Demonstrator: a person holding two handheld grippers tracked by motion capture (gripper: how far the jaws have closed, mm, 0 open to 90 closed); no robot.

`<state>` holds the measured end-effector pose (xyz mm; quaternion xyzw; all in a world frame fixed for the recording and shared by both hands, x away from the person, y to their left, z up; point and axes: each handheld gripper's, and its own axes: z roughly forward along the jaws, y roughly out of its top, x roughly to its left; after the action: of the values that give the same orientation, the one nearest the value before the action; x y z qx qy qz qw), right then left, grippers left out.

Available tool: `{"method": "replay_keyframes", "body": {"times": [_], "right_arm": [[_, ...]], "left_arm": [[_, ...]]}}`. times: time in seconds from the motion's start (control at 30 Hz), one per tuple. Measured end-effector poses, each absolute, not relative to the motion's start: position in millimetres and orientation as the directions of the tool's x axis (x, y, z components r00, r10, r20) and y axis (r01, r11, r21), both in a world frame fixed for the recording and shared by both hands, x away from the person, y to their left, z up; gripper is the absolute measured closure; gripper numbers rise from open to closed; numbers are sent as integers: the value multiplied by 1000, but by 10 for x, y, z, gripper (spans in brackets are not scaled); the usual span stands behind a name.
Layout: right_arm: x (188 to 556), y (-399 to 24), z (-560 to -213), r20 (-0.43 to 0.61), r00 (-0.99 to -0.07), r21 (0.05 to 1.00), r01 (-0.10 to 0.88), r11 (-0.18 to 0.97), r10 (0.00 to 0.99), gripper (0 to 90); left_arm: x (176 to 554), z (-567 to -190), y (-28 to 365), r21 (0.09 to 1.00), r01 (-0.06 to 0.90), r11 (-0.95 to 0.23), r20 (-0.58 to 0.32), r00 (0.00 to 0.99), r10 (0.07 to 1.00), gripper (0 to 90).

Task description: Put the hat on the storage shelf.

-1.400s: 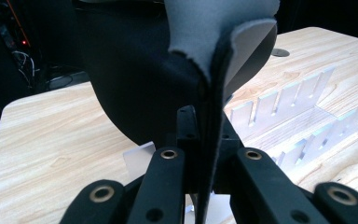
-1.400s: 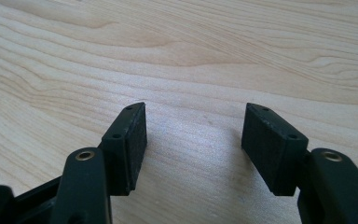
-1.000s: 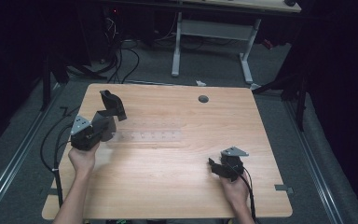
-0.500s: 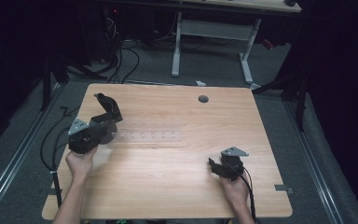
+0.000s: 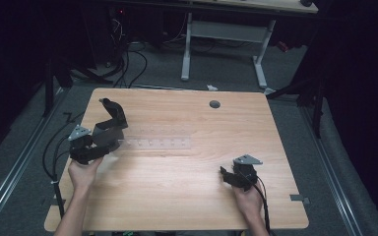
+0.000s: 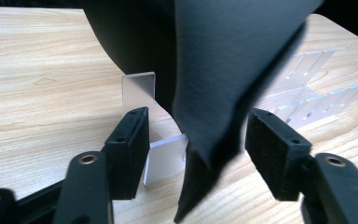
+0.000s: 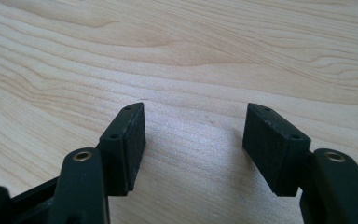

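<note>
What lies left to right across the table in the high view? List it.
Left gripper, with a dark sheet at its fingers, whose gap has just been widening → clear slotted rack → round hole in the table → right gripper.

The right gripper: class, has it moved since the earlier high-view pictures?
No. The right gripper sits at the same spot near the table's right front corner.

The left gripper [image 5: 109, 129], held in the left hand [image 5: 82, 172] near the table's left edge, has just been opening its jaws and they stand apart, while the right gripper [image 5: 229, 176], in the right hand [image 5: 248, 196] toward the front right corner, rests with jaws wide apart.
</note>
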<state>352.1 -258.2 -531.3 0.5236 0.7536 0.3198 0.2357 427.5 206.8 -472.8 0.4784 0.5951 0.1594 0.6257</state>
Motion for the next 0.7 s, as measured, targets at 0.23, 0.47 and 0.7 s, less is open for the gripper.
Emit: {"method": "replay_keyframes", "body": {"times": [0.23, 0.47, 0.7], "right_arm": [[3521, -2582, -5313, -20, -341, 729, 639, 247, 940, 394], [3521, -2582, -5313, -20, -341, 729, 638, 247, 940, 394], [3521, -2581, -5313, -20, -341, 729, 639, 247, 940, 394]], "left_arm": [[4128, -4740, 2144, 761, 353, 544, -631, 211, 746, 374], [3899, -4831, 2174, 753, 351, 556, -641, 200, 741, 379], [3722, -4965, 2085, 734, 374, 567, -662, 210, 719, 385]]}}
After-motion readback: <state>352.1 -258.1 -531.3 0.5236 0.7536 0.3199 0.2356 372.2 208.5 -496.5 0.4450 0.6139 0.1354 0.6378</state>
